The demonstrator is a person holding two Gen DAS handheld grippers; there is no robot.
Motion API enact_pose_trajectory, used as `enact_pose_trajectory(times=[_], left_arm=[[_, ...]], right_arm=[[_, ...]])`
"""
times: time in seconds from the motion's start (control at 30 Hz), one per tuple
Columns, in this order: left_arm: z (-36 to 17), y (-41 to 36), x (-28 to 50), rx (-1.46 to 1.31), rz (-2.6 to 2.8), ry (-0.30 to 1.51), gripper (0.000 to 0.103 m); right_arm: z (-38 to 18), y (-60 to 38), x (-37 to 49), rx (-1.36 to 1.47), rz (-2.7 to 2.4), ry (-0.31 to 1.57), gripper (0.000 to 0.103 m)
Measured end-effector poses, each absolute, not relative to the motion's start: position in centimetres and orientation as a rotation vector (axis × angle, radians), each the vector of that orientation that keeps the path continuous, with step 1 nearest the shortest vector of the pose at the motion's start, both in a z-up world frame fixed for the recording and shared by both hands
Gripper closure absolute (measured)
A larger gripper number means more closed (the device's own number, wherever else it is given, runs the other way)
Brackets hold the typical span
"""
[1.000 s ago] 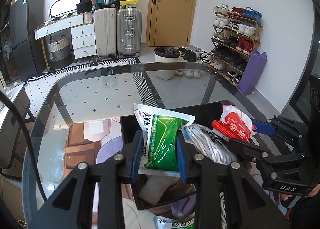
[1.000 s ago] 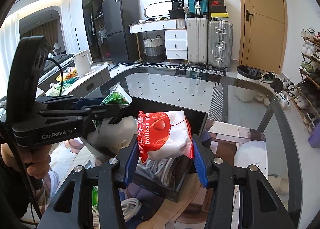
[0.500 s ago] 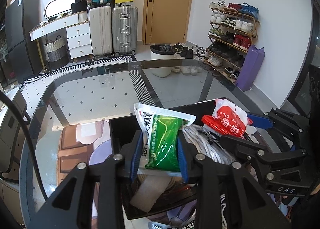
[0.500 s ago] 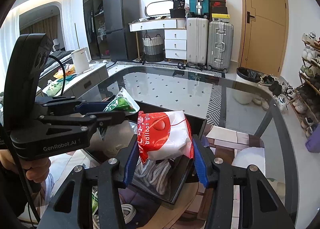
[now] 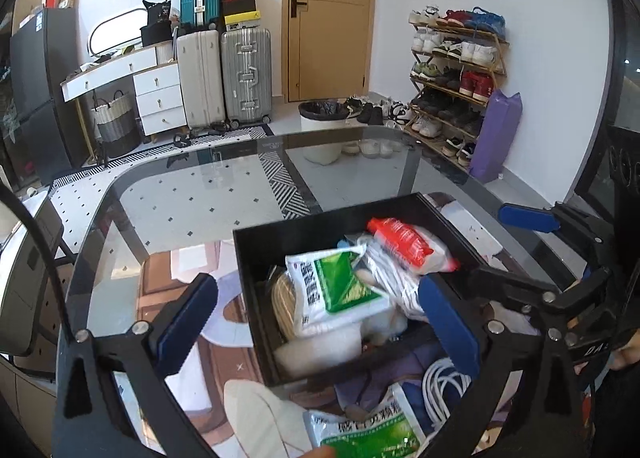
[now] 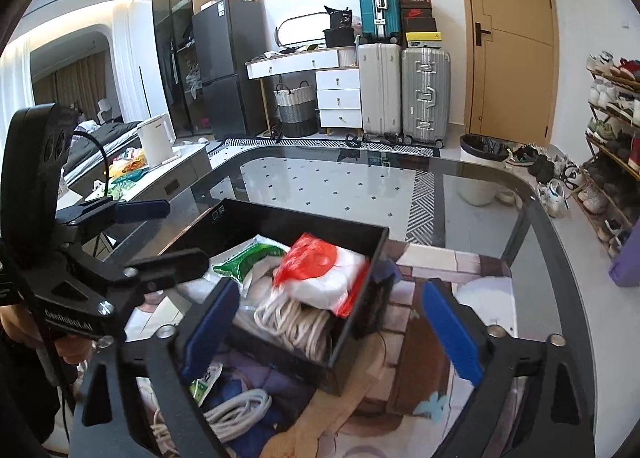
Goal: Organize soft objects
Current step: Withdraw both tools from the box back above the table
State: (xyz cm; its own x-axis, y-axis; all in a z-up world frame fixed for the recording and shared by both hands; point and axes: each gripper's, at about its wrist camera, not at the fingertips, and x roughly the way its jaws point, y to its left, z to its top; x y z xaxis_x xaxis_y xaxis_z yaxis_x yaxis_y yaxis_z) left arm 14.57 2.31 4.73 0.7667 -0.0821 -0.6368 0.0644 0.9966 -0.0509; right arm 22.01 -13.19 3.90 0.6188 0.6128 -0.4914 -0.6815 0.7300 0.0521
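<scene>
Grippers are both over a black bin (image 5: 256, 254) that stands on a glass table (image 5: 192, 194). Left gripper (image 5: 320, 322): jaws opening, spread wide, blue pads clear of all contents; nothing gripped. Right gripper (image 6: 332, 322): jaws likewise opening, pads well apart on either side of the bin's near corner; nothing gripped. Green-and-white packet (image 5: 336, 294) lies loose inside the bin, tilted, resting on other soft items. Red-and-white bag (image 6: 320, 274) lies in the bin toward its right wall, on top of a coil of white rope (image 6: 292, 322). Packet and bag are just beside each other, the rope partly between and beneath them. Outside the bin, on the near side of the table, lie a second green-and-white packet (image 5: 364, 434) and a white cable bundle (image 6: 236, 410). One hand (image 6: 60, 350) of the person is visible on the left gripper's handle in the right wrist view.
</scene>
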Motion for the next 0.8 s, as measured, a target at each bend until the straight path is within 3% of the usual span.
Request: enact_pose_trajectory(times=[0.23,0.8], left_arm=[[3.6,2.5,13.2,-0.025,-0.052,0.715,0.000],[1.2,4.1,8.5,-0.072,0.003,0.740,0.000]], right_arm=[[2.7,-14.7,21.0,-0.120,0.737,0.535,0.001],[0.7,-14.2,16.8,-0.171,0.763,0.578,0.001]])
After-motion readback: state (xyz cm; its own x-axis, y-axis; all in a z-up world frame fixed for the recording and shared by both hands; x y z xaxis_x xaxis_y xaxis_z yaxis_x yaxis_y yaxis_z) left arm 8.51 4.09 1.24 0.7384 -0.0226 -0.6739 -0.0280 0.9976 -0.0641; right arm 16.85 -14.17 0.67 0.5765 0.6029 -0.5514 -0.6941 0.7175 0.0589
